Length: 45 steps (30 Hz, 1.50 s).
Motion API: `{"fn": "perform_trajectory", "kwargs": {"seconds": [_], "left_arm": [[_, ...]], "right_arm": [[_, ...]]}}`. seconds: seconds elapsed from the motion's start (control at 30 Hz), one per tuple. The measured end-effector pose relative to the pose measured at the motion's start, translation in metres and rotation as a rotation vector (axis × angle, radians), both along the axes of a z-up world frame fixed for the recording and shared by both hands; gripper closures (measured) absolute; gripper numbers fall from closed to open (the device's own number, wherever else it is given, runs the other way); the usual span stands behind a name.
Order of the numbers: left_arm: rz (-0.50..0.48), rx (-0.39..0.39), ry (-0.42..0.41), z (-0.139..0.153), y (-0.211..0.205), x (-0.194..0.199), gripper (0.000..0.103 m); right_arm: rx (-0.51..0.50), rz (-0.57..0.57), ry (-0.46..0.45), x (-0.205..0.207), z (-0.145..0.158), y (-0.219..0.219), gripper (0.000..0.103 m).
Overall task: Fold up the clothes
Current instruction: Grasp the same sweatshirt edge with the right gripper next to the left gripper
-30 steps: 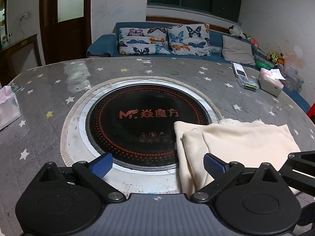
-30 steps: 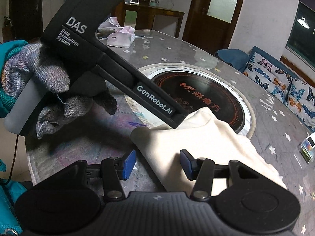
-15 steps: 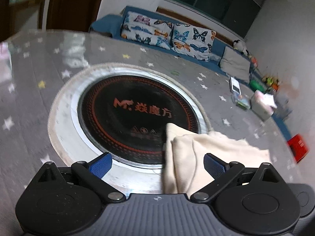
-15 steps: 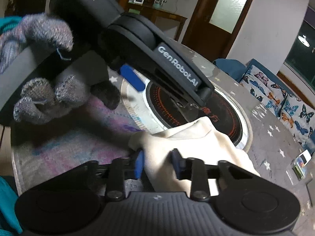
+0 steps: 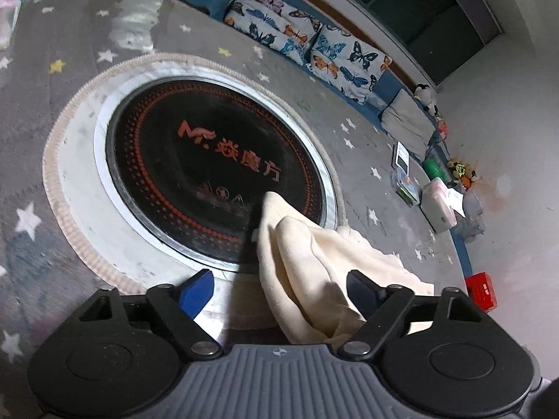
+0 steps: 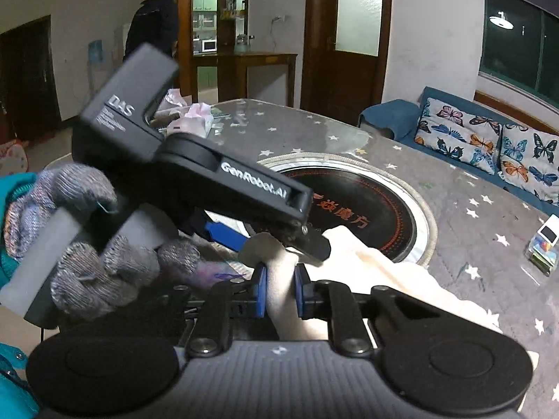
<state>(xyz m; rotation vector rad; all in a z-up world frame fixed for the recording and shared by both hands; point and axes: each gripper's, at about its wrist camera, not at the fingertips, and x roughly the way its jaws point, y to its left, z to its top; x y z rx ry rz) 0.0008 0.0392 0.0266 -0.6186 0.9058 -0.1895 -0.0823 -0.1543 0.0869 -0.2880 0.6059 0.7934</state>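
**Op:** Fingers on my right gripper (image 6: 280,291) have just been closing and are now pinching a bunched fold of the cream garment (image 6: 367,272), blue pads pressing both sides.

**QA:** Left?

**Op:** Left gripper (image 5: 279,289) fingers have been narrowing but are standing apart. Cloth (image 5: 314,262) is sitting between them, touching the right-side pad only, so it's not gripping.

**QA:** Where's the garment lying?

**Op:** On the starry grey tabletop (image 5: 70,80), one corner overlapping the round black cooktop (image 5: 209,160). A gloved hand (image 6: 70,244) is holding the left gripper (image 6: 300,241) just above my pinch.
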Motion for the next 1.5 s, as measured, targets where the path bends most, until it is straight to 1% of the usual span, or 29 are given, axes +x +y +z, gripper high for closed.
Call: {"fn": "perform_trajectory", "kwargs": {"seconds": [0.07,0.1,0.17,0.2,0.23,0.33,0.37,0.43,0.6,0.67,0.77,0.83,0.87,0.9,0.97,1.1,1.27,1.3,1.4,1.5], "left_arm": [[0.005,-0.014,0.005,-0.002,-0.002,0.002,0.026],[0.008,-0.014,0.007,-0.002,-0.003,0.003,0.031],[0.012,-0.017,0.012,-0.004,-0.005,0.004,0.039],[0.012,-0.022,0.016,-0.004,-0.006,0.005,0.047],[0.008,-0.032,0.023,-0.006,-0.006,0.005,0.053],[0.004,-0.034,0.019,-0.008,-0.010,0.005,0.061],[0.001,-0.035,0.018,-0.009,-0.010,0.005,0.062],[0.001,-0.044,0.018,-0.009,-0.011,0.004,0.067],[0.007,-0.069,0.019,-0.010,-0.012,0.004,0.068],[0.010,-0.085,0.023,-0.011,-0.011,0.004,0.065],[0.019,-0.107,0.031,-0.013,-0.011,0.005,0.067],[0.022,-0.119,0.033,-0.014,-0.010,0.005,0.070],[0.027,-0.124,0.031,-0.014,-0.010,0.004,0.073],[0.029,-0.130,0.023,-0.014,-0.009,0.003,0.079],[0.037,-0.131,0.012,-0.013,-0.009,0.002,0.084],[0.036,-0.116,-0.007,-0.011,-0.012,0.000,0.086],[0.032,-0.099,-0.009,-0.012,-0.013,0.000,0.086],[0.031,-0.096,-0.009,-0.013,-0.013,0.000,0.086],[0.029,-0.088,-0.005,-0.015,-0.013,-0.001,0.086],[0.032,-0.088,0.005,-0.018,-0.013,-0.001,0.086]], "right_arm": [[0.005,0.001,0.004,0.000,0.000,-0.001,0.088],[0.008,0.001,0.006,0.000,-0.001,-0.001,0.088],[0.014,0.003,0.011,-0.001,-0.001,-0.003,0.088],[0.015,0.004,0.012,-0.001,-0.002,-0.003,0.089],[0.016,0.005,0.014,-0.001,-0.003,-0.003,0.088],[0.018,0.007,0.016,-0.001,-0.004,-0.004,0.089],[0.019,0.007,0.016,-0.001,-0.004,-0.005,0.089],[0.020,0.008,0.016,-0.001,-0.004,-0.005,0.089],[0.035,0.001,0.019,0.000,-0.004,-0.008,0.089],[0.038,-0.001,0.016,0.001,-0.004,-0.010,0.089],[0.039,0.000,0.016,0.000,-0.003,-0.010,0.089],[0.042,-0.001,0.016,0.000,-0.004,-0.011,0.089],[0.044,-0.003,0.016,0.000,-0.004,-0.011,0.089],[0.046,-0.005,0.017,0.000,-0.004,-0.012,0.089],[0.048,-0.006,0.017,0.000,-0.005,-0.012,0.089],[0.045,-0.005,0.018,-0.001,-0.006,-0.013,0.089],[0.054,-0.022,0.032,0.001,-0.004,-0.021,0.083],[0.056,-0.027,0.035,0.001,-0.004,-0.024,0.079],[0.063,-0.059,0.046,0.000,-0.003,-0.037,0.074],[0.066,-0.111,0.062,0.003,-0.005,-0.055,0.074]]}}
